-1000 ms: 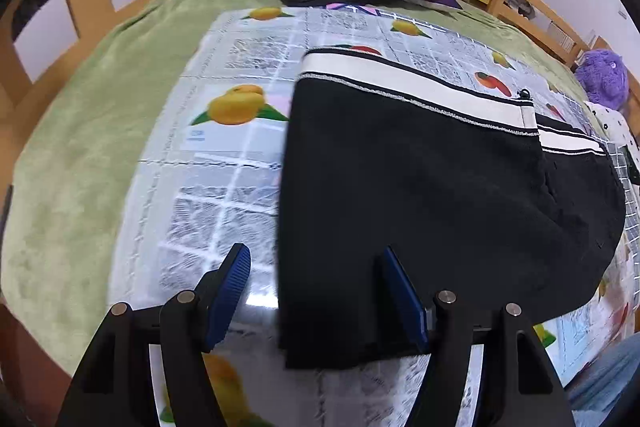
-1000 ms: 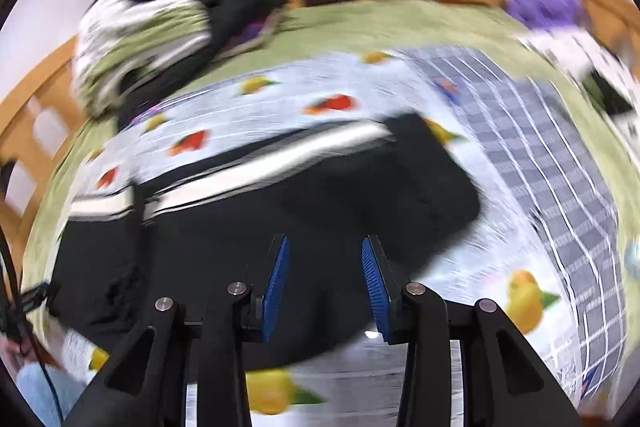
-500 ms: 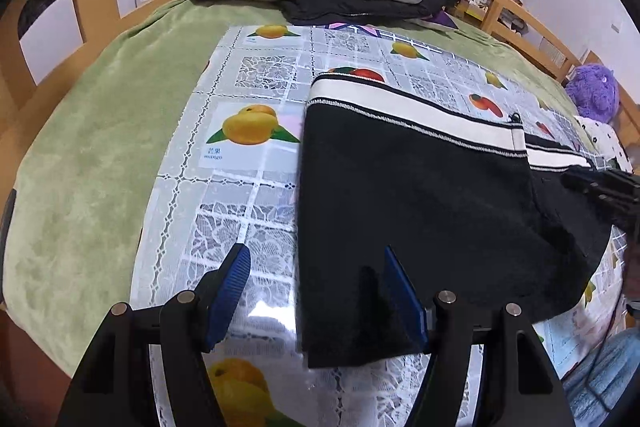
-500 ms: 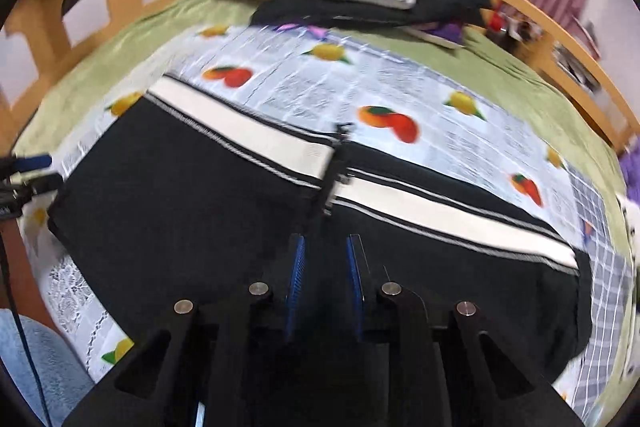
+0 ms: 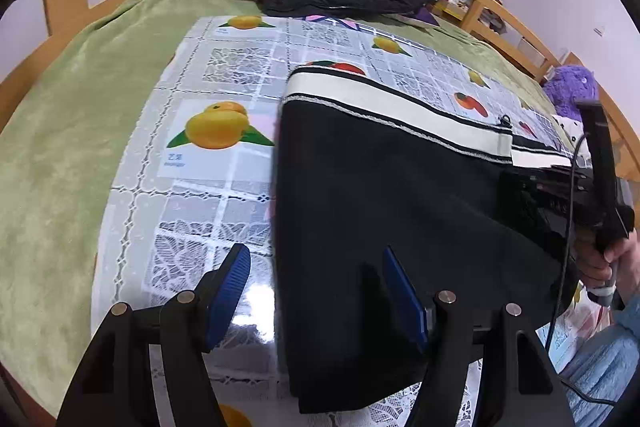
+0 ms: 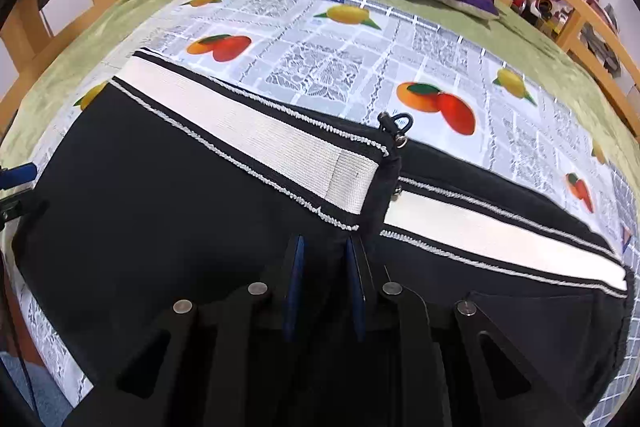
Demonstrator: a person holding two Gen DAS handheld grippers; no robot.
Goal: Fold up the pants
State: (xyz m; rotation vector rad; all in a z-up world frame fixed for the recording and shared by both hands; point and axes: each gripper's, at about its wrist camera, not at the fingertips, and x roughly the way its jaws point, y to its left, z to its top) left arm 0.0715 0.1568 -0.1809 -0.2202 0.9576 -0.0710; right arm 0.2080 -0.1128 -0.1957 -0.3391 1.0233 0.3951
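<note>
- The black pants (image 6: 168,211) lie flat on the fruit-print plastic cloth (image 5: 216,131) that covers the bed (image 5: 72,115), their long axis running side to side across both views, with the white-and-black waistband (image 6: 256,135) along the far edge.
- The right gripper (image 6: 322,267) sits at about the middle of that length, just near of the waistband where one layer overlaps the other beside the small metal clasp (image 6: 396,125). Its jaws have just been closing and now stand nearly together on black cloth; the dark fabric makes it hard to tell how much of a fold they have pinched.
- The left gripper (image 5: 316,291) hangs over the pants' left end near the front edge of the cloth, jaws well apart and holding nothing: one fingertip over bare cloth, the other over the fabric, so the side edge runs between them.
- The left is therefore the nearer to that free end (the right hand (image 5: 608,259) shows well off to the side), and a lengthwise fold would likely carry this end toward the middle.
</note>
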